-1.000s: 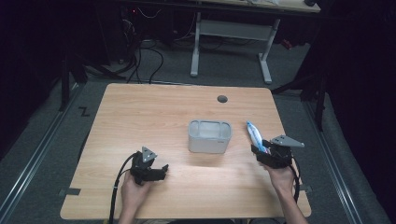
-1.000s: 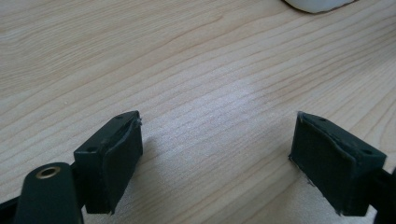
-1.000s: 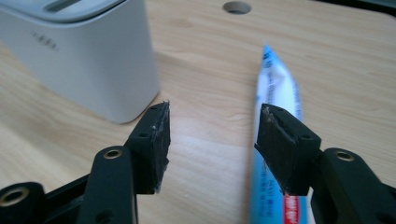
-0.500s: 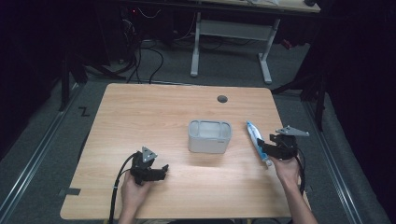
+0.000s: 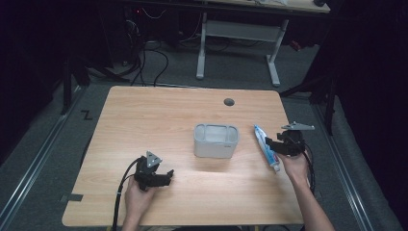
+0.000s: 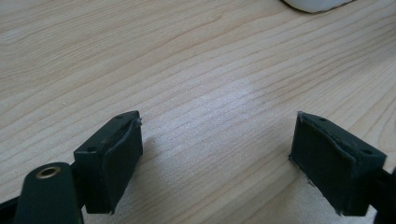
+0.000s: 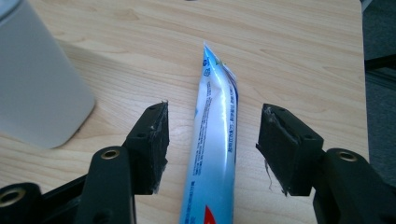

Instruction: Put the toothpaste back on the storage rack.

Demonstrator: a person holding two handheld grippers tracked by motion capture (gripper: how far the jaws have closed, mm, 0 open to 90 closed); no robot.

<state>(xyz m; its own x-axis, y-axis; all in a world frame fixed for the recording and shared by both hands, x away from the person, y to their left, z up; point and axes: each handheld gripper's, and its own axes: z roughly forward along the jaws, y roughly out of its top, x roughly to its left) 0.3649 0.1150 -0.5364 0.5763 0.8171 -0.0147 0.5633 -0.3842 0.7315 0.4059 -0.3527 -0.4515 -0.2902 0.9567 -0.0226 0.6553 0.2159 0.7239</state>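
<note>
Near edge of the table (image 5: 192, 207): two forearms come in from the bottom, one hand per gripper. Left hand (image 5: 137, 199) wraps the left gripper (image 5: 161, 177) from behind, wrist low, tool lying close to the wood and aimed to the right across the table, cable trailing back off the near edge. In the left gripper view its jaws stand spread wide over bare wood, nothing between them, and a sliver of the white container's base shows at the top edge. Right hand (image 5: 293, 166) holds the right gripper (image 5: 269, 143) on the right side, forearm angled in from the near right corner, grey plate on top, tool pointing left toward the toothpaste tube (image 5: 265, 147). In the right gripper view the right gripper (image 7: 212, 144) has its jaws spread with the toothpaste tube (image 7: 215, 140) lying flat between them, gaps on both sides, neither pad touching it. Tube lies on the wood just right of the white container (image 5: 216, 140), cap end toward the person, crimped end pointing away. Container sits mid-table, open top. Farther off, a round grommet hole (image 5: 229, 102) near the far edge.
</note>
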